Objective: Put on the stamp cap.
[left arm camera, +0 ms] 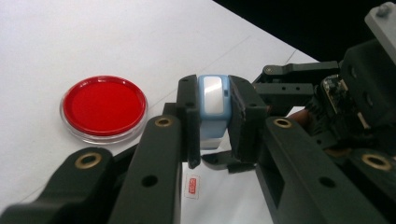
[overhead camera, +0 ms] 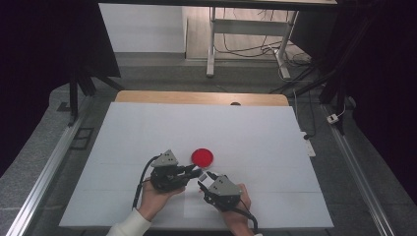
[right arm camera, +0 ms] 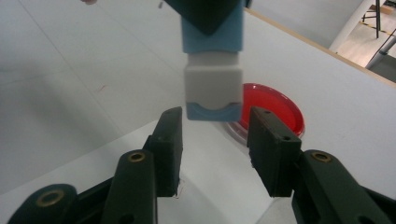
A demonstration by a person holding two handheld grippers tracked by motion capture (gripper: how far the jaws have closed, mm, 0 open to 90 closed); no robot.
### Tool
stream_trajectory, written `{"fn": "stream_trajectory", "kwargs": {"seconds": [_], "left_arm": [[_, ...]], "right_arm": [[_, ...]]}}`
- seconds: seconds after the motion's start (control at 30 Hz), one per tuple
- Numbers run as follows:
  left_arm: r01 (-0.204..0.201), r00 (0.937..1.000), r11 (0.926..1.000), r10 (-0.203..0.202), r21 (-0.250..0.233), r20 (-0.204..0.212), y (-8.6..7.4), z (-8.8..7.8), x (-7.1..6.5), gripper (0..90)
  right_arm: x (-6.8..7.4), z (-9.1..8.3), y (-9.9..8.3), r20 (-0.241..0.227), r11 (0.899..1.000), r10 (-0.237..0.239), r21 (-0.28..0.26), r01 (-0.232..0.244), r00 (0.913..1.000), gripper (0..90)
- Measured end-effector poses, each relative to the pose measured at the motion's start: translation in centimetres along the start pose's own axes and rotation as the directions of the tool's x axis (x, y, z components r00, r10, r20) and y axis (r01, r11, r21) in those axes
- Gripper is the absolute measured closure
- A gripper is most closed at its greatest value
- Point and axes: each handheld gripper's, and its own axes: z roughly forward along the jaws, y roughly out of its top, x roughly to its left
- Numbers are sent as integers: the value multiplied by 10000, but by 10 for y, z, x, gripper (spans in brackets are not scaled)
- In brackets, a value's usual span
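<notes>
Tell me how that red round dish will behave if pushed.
The red dish looks flat and low with a clear plastic rim, so it would probably slide across the white table, not tip. It seems light and rigid; lying flat, it shouldn't roll.

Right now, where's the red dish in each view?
High view: the red dish lies at table centre, just beyond both grippers.
Left gripper view: centre-left, left of the jaws shut on the blue-and-white block.
Right gripper view: right of centre, behind the block and partly hidden by the right jaw.
Shared landmark: the block.

Blue-white box (left arm camera: pixel 214 109), aloft, endwise.
</notes>
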Motion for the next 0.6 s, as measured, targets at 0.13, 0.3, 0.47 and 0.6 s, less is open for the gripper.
{"fn": "stream_trajectory", "kwargs": {"seconds": [0.13,0.3,0.47,0.6], "left_arm": [[22,10000,10000,-22,-31,-22,0,-2,1,760],[-43,9999,10000,43,-52,-106,1,-4,2,760],[-108,9999,9999,107,-25,-124,2,-6,3,760],[-181,9996,9998,181,7,-208,2,-5,3,760]], "right_arm": [[-7,-3,0,-131,9999,127,16,-126,9998,502],[-18,-9,-3,-485,9996,235,143,-228,9985,461],[-34,-23,-10,-653,9994,248,270,-231,9976,454],[-51,-38,-18,-589,9982,444,421,-420,9973,454]]}}
